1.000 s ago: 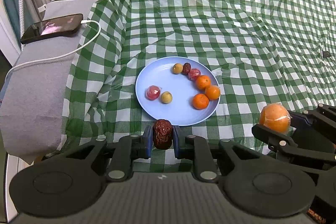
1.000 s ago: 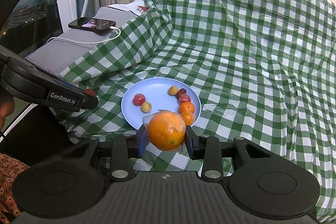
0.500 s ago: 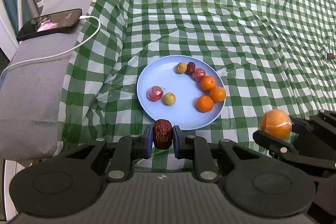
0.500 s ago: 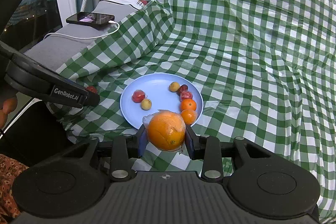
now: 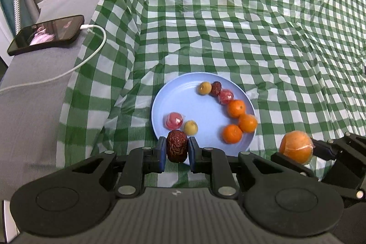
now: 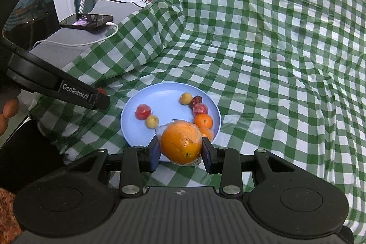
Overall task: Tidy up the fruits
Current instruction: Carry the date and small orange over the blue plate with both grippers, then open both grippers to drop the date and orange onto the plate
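The left tool [image 5: 176,151] is clenched on a wrinkled dark-red dried date [image 5: 176,149], held upright between its blue pads just over the near rim of the round pale-blue plastic plate [image 5: 183,102]. The right tool [image 6: 180,151] is grasping a large orange wrapped in clear film [image 6: 181,146], which sits between its pads above the plate's near edge in the right wrist view; in the left wrist view that same orange [image 5: 296,147] appears to the right of the plate, apart from its rim. The plate rests on a green-and-white checked plastic cloth [image 5: 251,38] that drapes over the surface beneath and rises in folds behind. On the plate, along the right-hand rim, lie three small orange mandarins [image 5: 236,108], close together and seemingly touching one another in a curve. Beyond them, toward the far rim, come a red film-wrapped fruit [image 5: 226,96], a second small dark-red date [image 5: 216,88] and a small yellow round fruit [image 5: 204,88], set side by side. Near the plate's left edge lie another red wrapped fruit [image 5: 174,120] and another small yellow fruit [image 5: 190,127], just beside each other. Off the cloth's left edge, on a grey padded surface [image 5: 29,93], a black smartphone [image 5: 47,34] lies screen-up with a white charging cable [image 5: 91,54] plugged into it.
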